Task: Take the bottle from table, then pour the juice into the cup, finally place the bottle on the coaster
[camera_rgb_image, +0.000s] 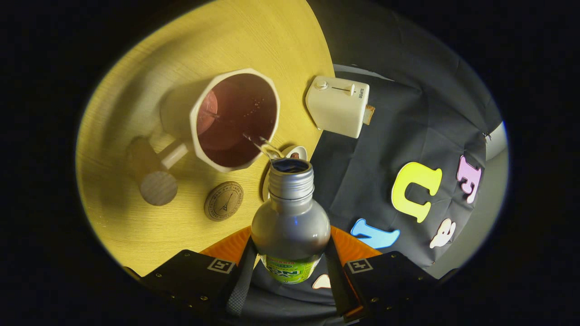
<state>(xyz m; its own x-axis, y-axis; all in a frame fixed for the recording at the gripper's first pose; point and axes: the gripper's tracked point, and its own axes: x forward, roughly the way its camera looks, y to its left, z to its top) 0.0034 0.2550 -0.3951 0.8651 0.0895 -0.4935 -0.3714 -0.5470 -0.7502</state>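
We noted print on three things. The bottle (290, 217) carried a green label low on its silver body, its letters too cut off by the fingers to make out. The round coaster (223, 200) bore a tower drawing ringed by small lettering, too fine to read. The cream toaster (337, 106) had a short word printed on its side, too small for us to make out.

The gripper (290, 267) was clenched on the bottle, one finger pressing each side of its lower body, jaws only as wide as the bottle. The bottle was uncapped and tilted, neck pointing ahead towards the cup (235, 118). A thin clear stream left its mouth and crossed the cup's near rim. The cup's inside looked dark reddish, with liquid in it.

The coaster lay bare on the yellow table (136, 99), near the cup and just left of the bottle's neck. A wooden cylinder (156, 183) sat beside the cup's handle. The toaster stood at the table's edge, well apart from the cup. A small white dish (294, 151) showed just behind the bottle's mouth.
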